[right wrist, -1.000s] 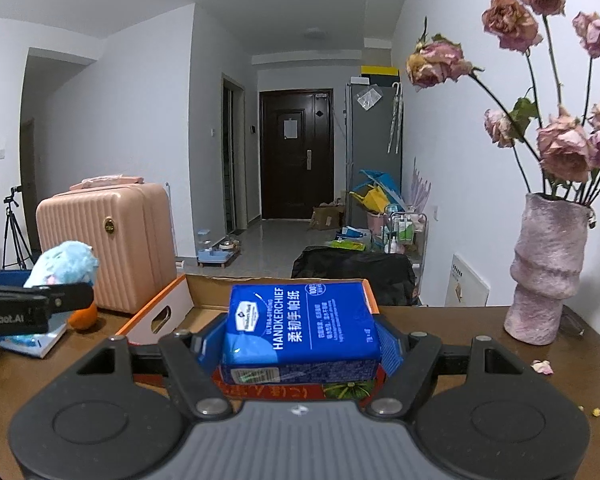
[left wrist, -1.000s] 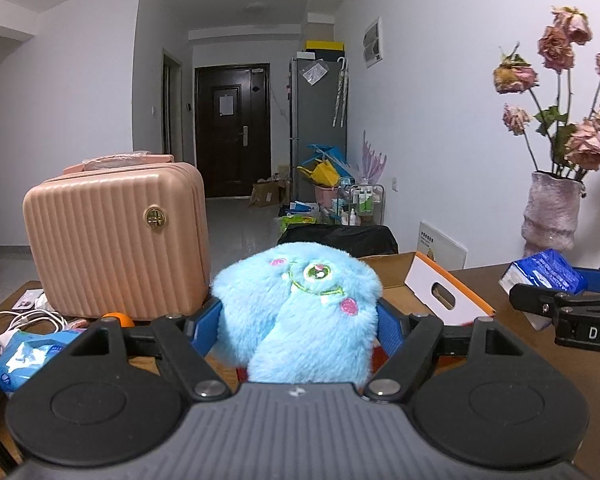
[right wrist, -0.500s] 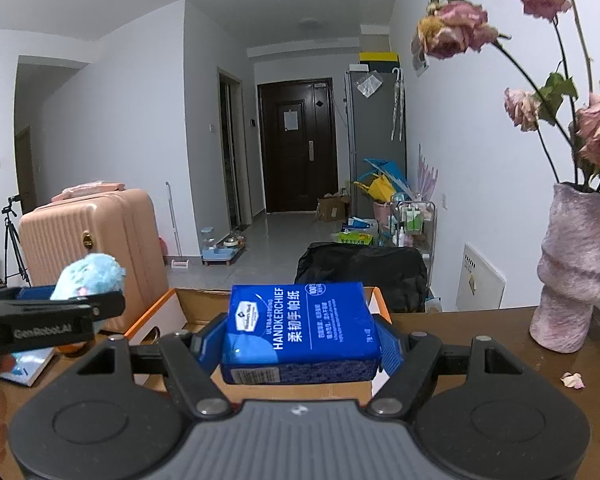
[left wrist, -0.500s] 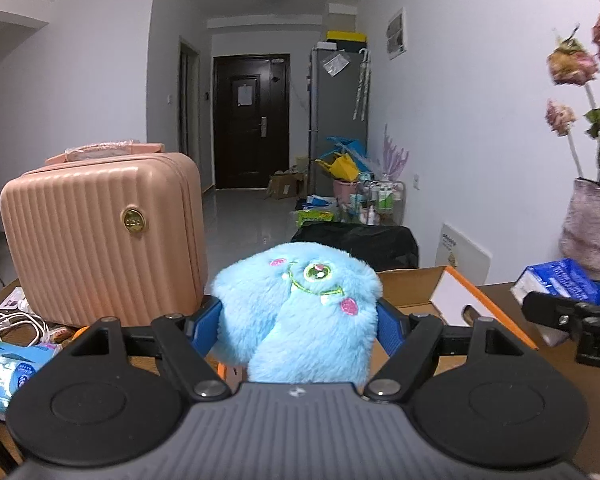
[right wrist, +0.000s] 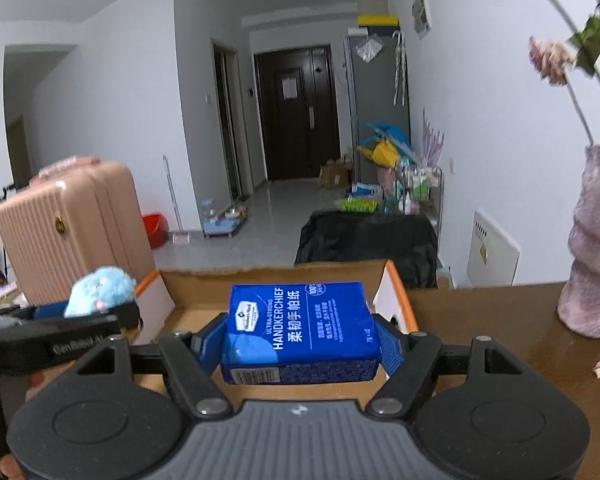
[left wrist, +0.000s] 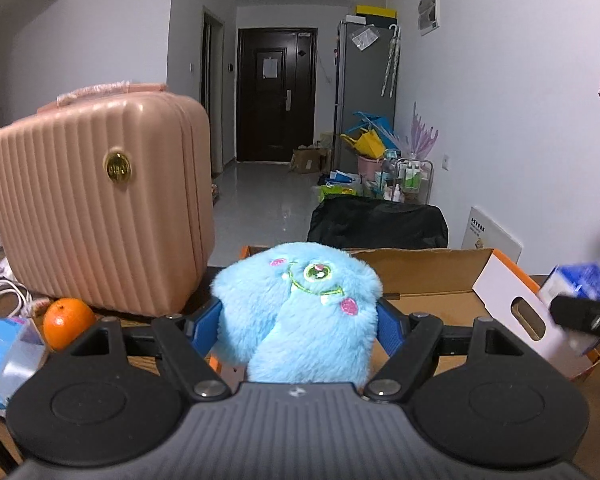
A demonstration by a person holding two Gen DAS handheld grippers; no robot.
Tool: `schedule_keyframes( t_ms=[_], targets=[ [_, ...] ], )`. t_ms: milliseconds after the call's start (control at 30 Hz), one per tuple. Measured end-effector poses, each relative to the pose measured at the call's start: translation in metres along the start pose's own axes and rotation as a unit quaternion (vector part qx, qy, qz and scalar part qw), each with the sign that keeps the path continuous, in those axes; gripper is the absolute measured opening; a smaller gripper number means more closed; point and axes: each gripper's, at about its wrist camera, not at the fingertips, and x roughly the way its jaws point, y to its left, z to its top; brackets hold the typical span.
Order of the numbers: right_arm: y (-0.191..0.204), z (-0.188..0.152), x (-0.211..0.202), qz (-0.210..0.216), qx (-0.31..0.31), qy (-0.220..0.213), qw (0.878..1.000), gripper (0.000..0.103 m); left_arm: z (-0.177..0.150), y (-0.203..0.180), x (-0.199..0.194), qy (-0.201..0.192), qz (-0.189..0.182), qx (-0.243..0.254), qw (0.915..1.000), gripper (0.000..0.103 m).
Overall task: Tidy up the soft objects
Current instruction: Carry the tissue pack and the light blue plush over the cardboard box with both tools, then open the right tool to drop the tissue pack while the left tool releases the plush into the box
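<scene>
My left gripper [left wrist: 299, 320] is shut on a fluffy blue plush monster [left wrist: 300, 308] and holds it over the near left edge of an open cardboard box [left wrist: 432, 276]. My right gripper [right wrist: 300, 340] is shut on a blue handkerchief tissue pack [right wrist: 300, 328] and holds it above the same box [right wrist: 276, 280]. The left gripper with the plush [right wrist: 100, 292] shows at the left of the right wrist view. The tissue pack [left wrist: 584, 284] shows blurred at the right of the left wrist view.
A pink ribbed suitcase [left wrist: 100, 208] stands left of the box on the wooden table [right wrist: 500, 320]. An orange [left wrist: 69, 322] and a blue packet [left wrist: 0, 360] lie in front of it. A fuzzy vase [right wrist: 596, 244] with dried flowers stands at the right.
Both grippers have moved forward toward the box with their loads. The right gripper has shifted left, so the vase sits nearer the frame edge; the suitcase looms larger in the left view.
</scene>
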Motion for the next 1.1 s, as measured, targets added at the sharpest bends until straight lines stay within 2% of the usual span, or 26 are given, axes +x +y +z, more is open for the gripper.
schedule_keyframes(
  t_ms=[300,667,700,733,767,900,967,1100],
  targets=[
    [0.007,-0.017,0.027,-0.016,-0.004,0.018,1.000,0.073,-0.005,0.006,0.012,0.003,0.003,0.002,1.0000,0.077],
    [0.008,-0.026,0.042,-0.025,0.000,0.014,1.000,0.074,-0.009,-0.001,0.014,0.006,0.000,0.014,0.9999,0.079],
    [0.009,-0.026,0.043,-0.027,0.001,0.016,1.000,0.076,-0.008,0.000,0.015,0.009,-0.003,0.015,0.9999,0.083],
    [0.008,-0.026,0.043,-0.027,0.003,0.017,0.999,0.083,-0.008,0.000,0.016,0.009,-0.002,0.016,0.9998,0.085],
    [0.007,-0.025,0.042,-0.028,0.006,0.015,0.999,0.086,-0.009,0.000,0.015,0.007,0.002,0.017,0.9998,0.088],
    [0.004,-0.024,0.039,-0.031,0.014,0.008,0.999,0.094,-0.007,0.003,0.012,0.003,0.001,0.007,1.0000,0.101],
    [0.002,-0.023,0.039,-0.036,0.016,0.010,0.999,0.101,-0.007,0.005,0.010,0.000,0.006,0.006,1.0000,0.103],
    [0.001,-0.021,0.036,-0.045,0.016,0.009,0.999,0.102,-0.004,0.009,0.007,0.004,0.001,0.000,1.0000,0.103]
  ],
)
